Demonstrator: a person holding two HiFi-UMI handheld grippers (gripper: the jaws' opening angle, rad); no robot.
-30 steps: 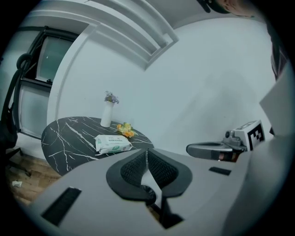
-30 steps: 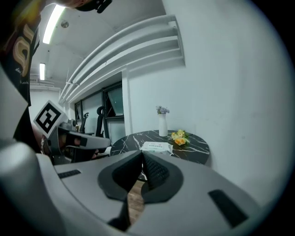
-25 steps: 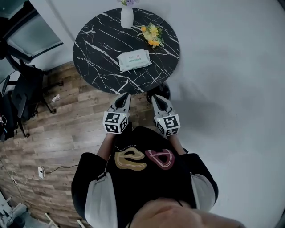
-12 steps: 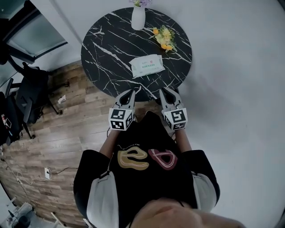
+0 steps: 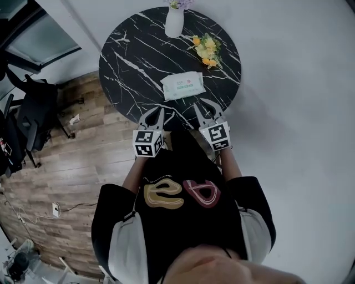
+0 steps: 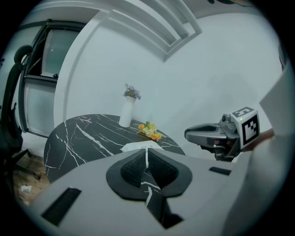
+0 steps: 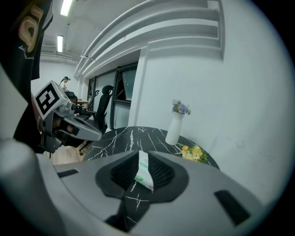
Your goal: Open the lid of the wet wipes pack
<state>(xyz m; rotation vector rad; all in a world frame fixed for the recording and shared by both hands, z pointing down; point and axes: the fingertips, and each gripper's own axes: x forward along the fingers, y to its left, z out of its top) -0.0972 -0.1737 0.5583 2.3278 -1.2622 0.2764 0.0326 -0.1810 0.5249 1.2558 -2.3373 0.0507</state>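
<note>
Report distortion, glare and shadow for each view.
Head view: even light, wide-angle bend, marble table sharp; left gripper view: fisheye, black corners, wall mouldings curved; right gripper view: same fisheye, ceiling lights glaring top left, wet wipes pack framed clearly.

Nothing can be read: the print on the wet wipes pack is too small.

Soft even light, fisheye-warped edges
</note>
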